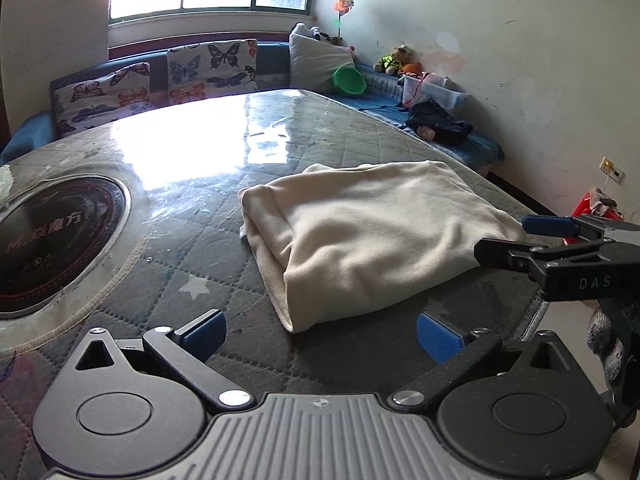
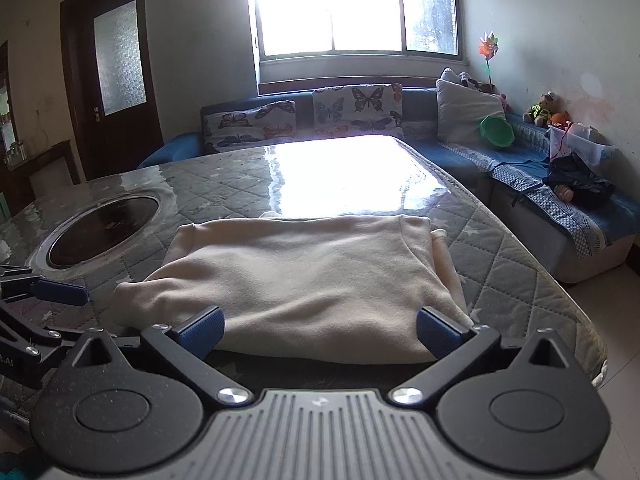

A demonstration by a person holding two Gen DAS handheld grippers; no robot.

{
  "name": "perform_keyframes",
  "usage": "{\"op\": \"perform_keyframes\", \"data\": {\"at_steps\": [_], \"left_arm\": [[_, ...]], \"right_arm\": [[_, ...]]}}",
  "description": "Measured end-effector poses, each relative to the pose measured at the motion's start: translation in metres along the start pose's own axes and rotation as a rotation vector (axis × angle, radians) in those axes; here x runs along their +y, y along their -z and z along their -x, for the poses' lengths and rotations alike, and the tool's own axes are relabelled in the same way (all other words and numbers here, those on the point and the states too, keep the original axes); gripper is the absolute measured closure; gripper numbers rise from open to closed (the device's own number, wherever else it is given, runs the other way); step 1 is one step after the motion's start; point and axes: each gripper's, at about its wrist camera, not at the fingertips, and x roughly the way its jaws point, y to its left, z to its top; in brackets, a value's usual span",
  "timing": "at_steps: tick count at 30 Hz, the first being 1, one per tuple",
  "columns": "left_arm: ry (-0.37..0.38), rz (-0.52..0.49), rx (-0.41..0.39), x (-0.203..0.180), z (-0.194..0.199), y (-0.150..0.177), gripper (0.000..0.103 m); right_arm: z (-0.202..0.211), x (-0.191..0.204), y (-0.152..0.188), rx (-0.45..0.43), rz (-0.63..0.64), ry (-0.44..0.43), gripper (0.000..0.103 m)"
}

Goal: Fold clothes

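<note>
As it lies folded, the cream garment [image 2: 296, 280] spans the table [image 2: 520, 276] crosswise

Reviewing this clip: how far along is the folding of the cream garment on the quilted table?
Done: the cream garment lies folded into a compact bundle on the quilted table, layered edges visible at one side. In hand: nothing; the left claw and right claw are both open and empty. Left: at most a final tidy; no other clothes lie on the table.

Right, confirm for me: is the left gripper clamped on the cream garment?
No. The left gripper is open, its blue pads spread apart over the quilted table, with the folded cream garment lying just ahead of them, ungripped.
</note>
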Motion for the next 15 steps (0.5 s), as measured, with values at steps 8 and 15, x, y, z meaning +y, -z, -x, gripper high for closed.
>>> {"op": "perform_keyframes", "data": {"at_steps": [8,15], "left_arm": [[-0.024,0.001,0.001,-0.004,0.003,0.003,0.000],[-0.042,-0.005,0.006,-0.008,0.005,0.006,0.000]], "right_arm": [[0.010,0.001,0.000,-0.030,-0.006,0.006,0.000],[0.016,0.000,0.003,-0.048,-0.006,0.010,0.000]]}}
